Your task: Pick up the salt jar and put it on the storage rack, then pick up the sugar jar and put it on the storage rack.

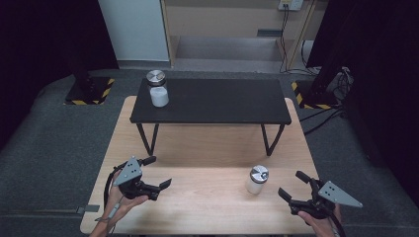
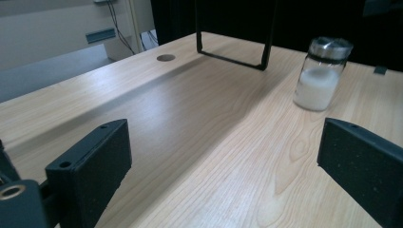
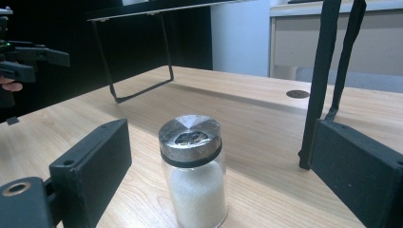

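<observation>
Now the glass jar (image 3: pixel 192 171) of white grains stands low centre in the right gripper view, between the spread jaws of the right gripper (image 1: pixel 294 186), apparently untouched. Lower left of the high view, the left gripper (image 1: pixel 159 172) hovers spread wide, well apart. Behind stands a black shelf (image 1: pixel 212 101) carrying a second jar (image 1: pixel 158 89).

The high view is dim and soft, its left and right edges sinking into near black, while the wooden table (image 1: pixel 207 148) catches even light from above and the black shelf (image 1: pixel 210 101) throws a faint shadow beneath it. Both gripper views are brighter and sharper. The jar's metal lid (image 3: pixel 190 130) shows a small glare, and far background is slightly soft.
</observation>
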